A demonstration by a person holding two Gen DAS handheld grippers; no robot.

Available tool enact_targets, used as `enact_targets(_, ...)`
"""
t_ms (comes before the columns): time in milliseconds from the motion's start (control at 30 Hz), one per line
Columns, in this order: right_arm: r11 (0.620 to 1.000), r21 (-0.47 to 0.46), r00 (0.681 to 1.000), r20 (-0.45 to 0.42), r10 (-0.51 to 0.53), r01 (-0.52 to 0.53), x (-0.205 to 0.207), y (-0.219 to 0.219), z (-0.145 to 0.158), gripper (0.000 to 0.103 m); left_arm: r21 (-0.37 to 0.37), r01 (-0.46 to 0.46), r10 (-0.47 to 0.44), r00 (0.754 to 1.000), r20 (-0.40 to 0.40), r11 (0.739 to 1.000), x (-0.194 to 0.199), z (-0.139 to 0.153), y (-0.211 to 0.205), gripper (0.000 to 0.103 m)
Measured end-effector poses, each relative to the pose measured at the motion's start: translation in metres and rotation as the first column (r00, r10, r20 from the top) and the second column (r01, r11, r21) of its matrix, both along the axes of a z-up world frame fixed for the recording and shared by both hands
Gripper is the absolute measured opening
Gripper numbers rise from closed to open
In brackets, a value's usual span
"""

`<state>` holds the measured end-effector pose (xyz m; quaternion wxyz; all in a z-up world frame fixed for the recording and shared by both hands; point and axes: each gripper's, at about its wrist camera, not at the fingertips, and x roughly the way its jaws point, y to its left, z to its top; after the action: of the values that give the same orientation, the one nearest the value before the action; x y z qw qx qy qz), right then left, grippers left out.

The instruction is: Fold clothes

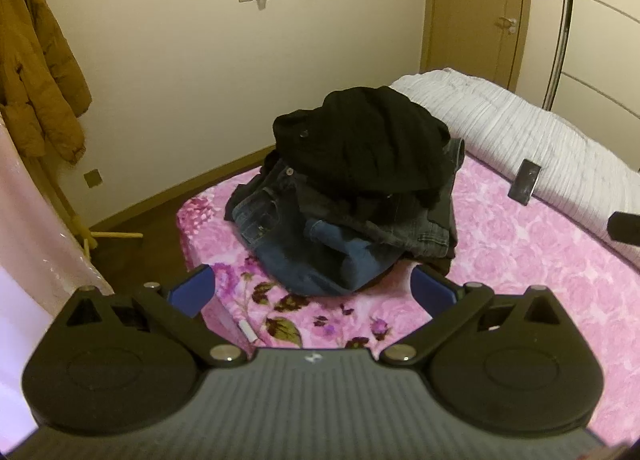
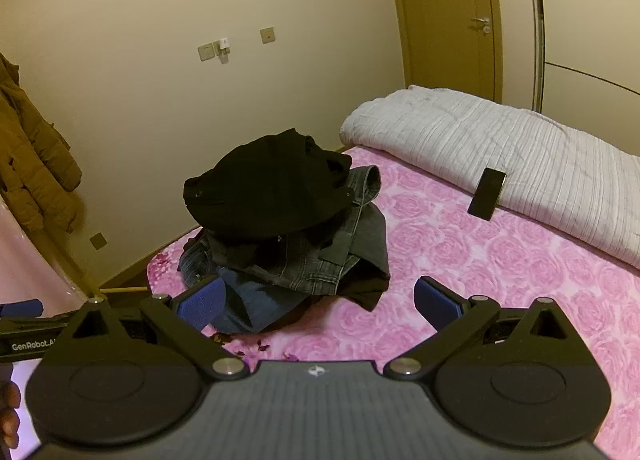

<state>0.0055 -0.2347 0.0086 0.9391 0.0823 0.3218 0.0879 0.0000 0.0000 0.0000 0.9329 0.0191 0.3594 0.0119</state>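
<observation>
Black garment (image 1: pixel 360 136), blue jeans (image 1: pixel 304 260), pink rose-patterned blanket (image 1: pixel 520 260)

One pile (image 1: pixel 352 188) of clothes on one bed (image 1: pixel 520 260): one black garment (image 1: pixel 360 140) on top, at least three denim pieces (image 1: pixel 304 252) beneath; exact number hidden in the heap. One white quilt (image 1: pixel 520 128), folded. One dark phone (image 1: pixel 524 182) leaning on it. One small white stick (image 1: pixel 247 331) near the bed edge. Two grippers: left (image 1: pixel 312 292), right (image 2: pixel 316 302), each with two blue pads (image 2: pixel 200 302), spread wide, nothing between. One brown coat (image 1: pixel 36 60), hanging. One door (image 2: pixel 452 16) with one handle (image 2: pixel 480 25). Two wall plates (image 2: pixel 206 52) and one plug (image 2: pixel 224 46) mid-wall, one plate (image 2: pixel 97 240) low down.
</observation>
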Motion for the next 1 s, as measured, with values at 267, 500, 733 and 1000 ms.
enact_targets(267,1.0,-0.013,1.0,0.002,-0.003,0.003,0.003,0.005,-0.003,0.103,-0.031,-0.002,0.002,1.0,0.029,1.0,-0.004,-0.001,0.0,0.103)
enact_targets(500,1.0,-0.023,1.0,0.015,-0.002,0.003,0.004,0.021,-0.015,0.103,-0.072,-0.006,0.007,1.0,0.01,0.997,0.0,-0.004,0.006,0.103)
enact_targets(733,1.0,-0.022,1.0,0.014,0.003,-0.003,0.004,0.023,-0.013,0.103,-0.068,-0.001,0.002,1.0,0.013,0.998,-0.002,-0.005,0.007,0.103)
enact_targets(1000,1.0,-0.021,1.0,0.011,0.007,-0.007,0.005,0.021,-0.01,0.103,-0.068,0.01,-0.009,1.0,0.012,0.998,-0.004,-0.004,0.005,0.103)
